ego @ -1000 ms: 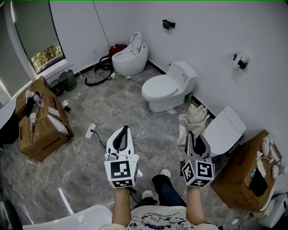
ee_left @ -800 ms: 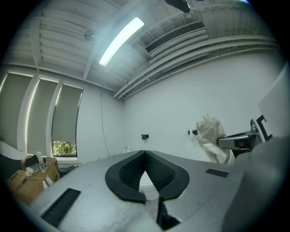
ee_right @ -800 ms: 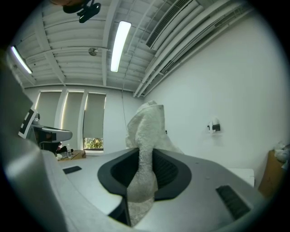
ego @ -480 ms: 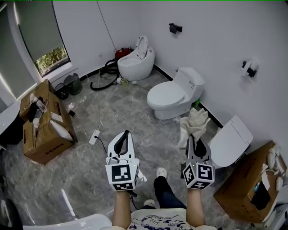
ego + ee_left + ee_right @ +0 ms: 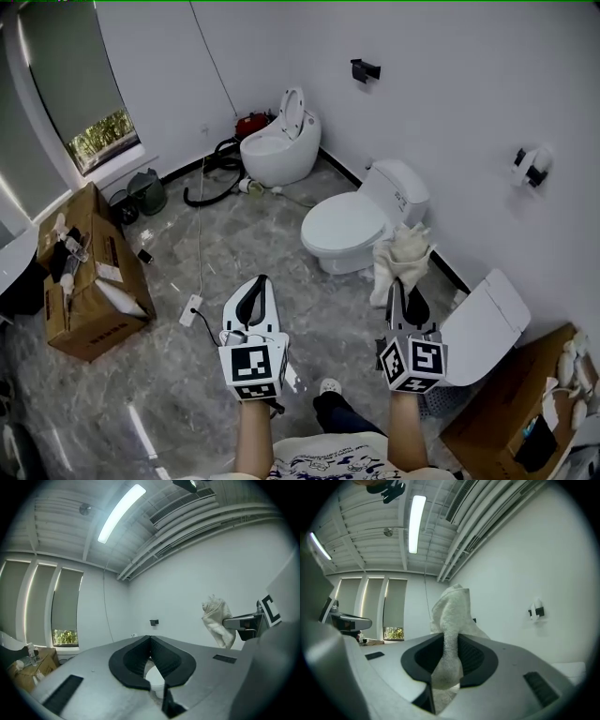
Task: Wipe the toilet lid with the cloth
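Right gripper [image 5: 401, 286] tight on white cloth [image 5: 403, 255], left gripper [image 5: 260, 281] closed, empty, both apart from toilet lid [image 5: 349, 218].

Both forearms reach forward side by side from the near edge, level with each other and apart. The left forearm [image 5: 253, 433] carries the left gripper [image 5: 260, 281], which points far and slightly up. Its jaws are closed tip to tip with nothing between them. The right forearm [image 5: 403, 439] carries the right gripper [image 5: 398, 286], aimed the same way. Its jaws are clamped on a cloth [image 5: 401, 253], which bunches up above the tips and hangs down between them. Each marker cube faces the head camera. One knee [image 5: 339, 410] and one shoe [image 5: 328, 385] show between the arms.
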The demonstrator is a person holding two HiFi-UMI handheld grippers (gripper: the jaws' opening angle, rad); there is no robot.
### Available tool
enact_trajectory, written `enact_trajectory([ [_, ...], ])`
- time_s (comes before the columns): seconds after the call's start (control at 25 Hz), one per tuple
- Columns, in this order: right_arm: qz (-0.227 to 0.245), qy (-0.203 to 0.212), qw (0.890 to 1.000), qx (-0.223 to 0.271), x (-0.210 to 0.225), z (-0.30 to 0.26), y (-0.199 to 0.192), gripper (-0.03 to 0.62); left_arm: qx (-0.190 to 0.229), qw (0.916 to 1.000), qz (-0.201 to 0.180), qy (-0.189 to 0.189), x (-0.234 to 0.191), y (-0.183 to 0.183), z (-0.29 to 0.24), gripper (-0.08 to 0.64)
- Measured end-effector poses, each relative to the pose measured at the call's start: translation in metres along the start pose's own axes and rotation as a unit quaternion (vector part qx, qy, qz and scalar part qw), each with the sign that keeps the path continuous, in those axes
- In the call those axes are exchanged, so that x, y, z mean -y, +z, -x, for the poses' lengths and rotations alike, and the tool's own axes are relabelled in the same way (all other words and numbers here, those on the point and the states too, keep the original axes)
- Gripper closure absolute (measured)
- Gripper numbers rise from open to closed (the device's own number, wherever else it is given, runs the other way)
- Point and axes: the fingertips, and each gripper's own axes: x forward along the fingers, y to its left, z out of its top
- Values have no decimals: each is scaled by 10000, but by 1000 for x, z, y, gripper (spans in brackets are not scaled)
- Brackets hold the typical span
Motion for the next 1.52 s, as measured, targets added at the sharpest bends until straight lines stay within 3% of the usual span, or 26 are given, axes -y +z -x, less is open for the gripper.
enact_trajectory([
  [0.4,-27,104,9999,64,55,-118,14,511,56,9998,-59,205,5,12,-121,557],
  [0.76,-143,147,9998,-79,83,-168,0,512,-84,9997,-66,234,16,8,-176,557],
  [1.16,-103,-2,9998,-148,112,-227,-14,512,-125,9999,-3,-82,31,-6,-259,557],
  [1.52,-57,-330,9994,-93,137,-324,-11,512,-66,9993,70,-367,19,-12,-373,557],
])
